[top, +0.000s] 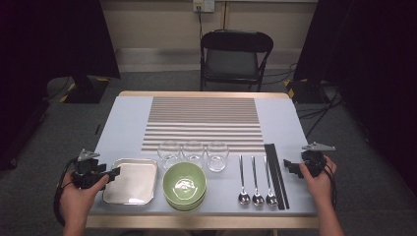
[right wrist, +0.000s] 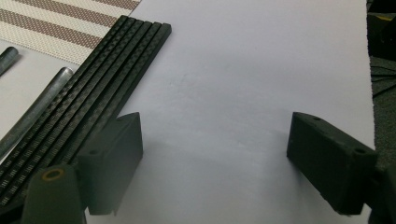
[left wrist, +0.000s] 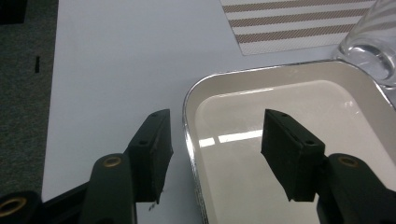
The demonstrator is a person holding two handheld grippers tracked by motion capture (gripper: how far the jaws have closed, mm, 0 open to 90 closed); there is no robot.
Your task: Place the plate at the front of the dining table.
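My left gripper (left wrist: 212,151) stands half wide around the shiny square metal tray's (left wrist: 189,100) rim, not pinching yet. The thin, slippery rim could slide out.

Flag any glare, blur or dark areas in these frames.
High view: soft overall, glare on the square tray, dark curtains either side. Left gripper view: bright window-like reflection in the tray, glass blurred at the edge. Right gripper view: chopsticks sharp, near tongs soft.
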